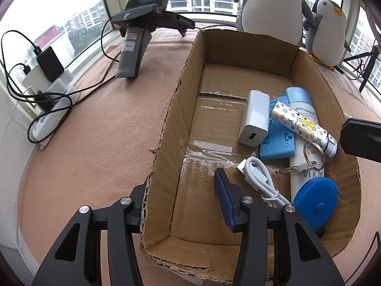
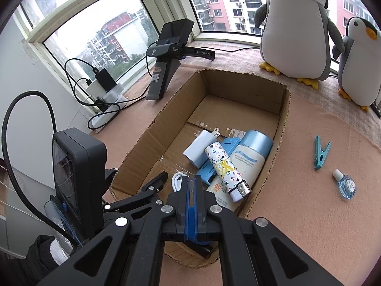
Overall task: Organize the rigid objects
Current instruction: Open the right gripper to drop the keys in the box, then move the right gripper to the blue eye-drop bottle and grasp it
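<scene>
Left wrist view: your left gripper (image 1: pixel 181 200) gapes astride the brown cardboard box (image 1: pixel 166 128) wall. Your right gripper (image 2: pixel 191 186), pressed together empty, could snag the white coiled cable (image 2: pixel 177 181).

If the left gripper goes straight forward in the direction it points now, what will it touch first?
Probably the cardboard box: the open left gripper straddles its left wall, one finger outside and one inside. Further forward, the box floor looks bare, though depth is uncertain.

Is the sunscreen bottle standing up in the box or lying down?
Lying down. The sunscreen bottle rests on its side on the cardboard box floor, blue cap toward the far wall, with the patterned tube lying across it.
</scene>
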{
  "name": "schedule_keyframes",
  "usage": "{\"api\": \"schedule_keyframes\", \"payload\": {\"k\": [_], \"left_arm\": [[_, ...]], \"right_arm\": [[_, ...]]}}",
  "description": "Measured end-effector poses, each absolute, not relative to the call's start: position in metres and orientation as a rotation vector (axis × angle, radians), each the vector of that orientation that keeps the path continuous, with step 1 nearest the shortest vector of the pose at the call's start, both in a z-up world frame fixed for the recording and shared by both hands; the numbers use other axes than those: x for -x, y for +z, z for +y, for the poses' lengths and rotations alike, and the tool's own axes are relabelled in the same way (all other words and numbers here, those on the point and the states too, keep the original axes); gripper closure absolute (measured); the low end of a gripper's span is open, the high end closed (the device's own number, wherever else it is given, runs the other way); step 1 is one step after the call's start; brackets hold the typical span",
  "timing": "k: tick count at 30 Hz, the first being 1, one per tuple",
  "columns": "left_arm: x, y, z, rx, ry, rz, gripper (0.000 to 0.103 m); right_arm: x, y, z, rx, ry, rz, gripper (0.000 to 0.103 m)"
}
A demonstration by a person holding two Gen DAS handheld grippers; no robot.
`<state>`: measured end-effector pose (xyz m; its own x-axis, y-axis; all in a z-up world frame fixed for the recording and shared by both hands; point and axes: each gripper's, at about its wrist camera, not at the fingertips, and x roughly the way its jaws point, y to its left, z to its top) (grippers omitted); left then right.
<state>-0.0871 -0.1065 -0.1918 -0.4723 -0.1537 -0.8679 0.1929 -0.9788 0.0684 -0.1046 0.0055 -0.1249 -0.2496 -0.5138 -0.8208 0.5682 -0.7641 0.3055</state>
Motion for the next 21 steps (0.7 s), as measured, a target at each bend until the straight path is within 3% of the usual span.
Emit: {"api": "schedule_keyframes", "payload": {"k": [1, 3, 5, 14, 21], "left_arm": [[0.087, -0.192, -0.106, -1.488, -2.534, 0.057, 0.057], [0.087, -0.192, -0.107, -1.488, -2.534, 0.057, 0.057], [0.087, -0.192, -0.107, -1.488, -2.534, 0.058, 0.057], [0.087, -0.192, -0.106, -1.488, -2.535, 0.057, 0.057], [0.087, -0.192, -0.107, -1.487, -2.535, 0.057, 0.057]], "right_arm": [[0.105, -0.125, 0.006, -1.321, -2.052, 0.072, 0.098], [0.105, -0.125, 0.007, -1.319, -2.060, 0.079, 0.082], [0.104, -0.123, 0.008, -1.304, -2.076, 0.086, 0.060], [0.106, -0.125, 0.017, -1.309, -2.111, 0.089, 0.049], [0.109, -0.126, 0.043, -1.321, -2.143, 0.029, 0.048]]}}
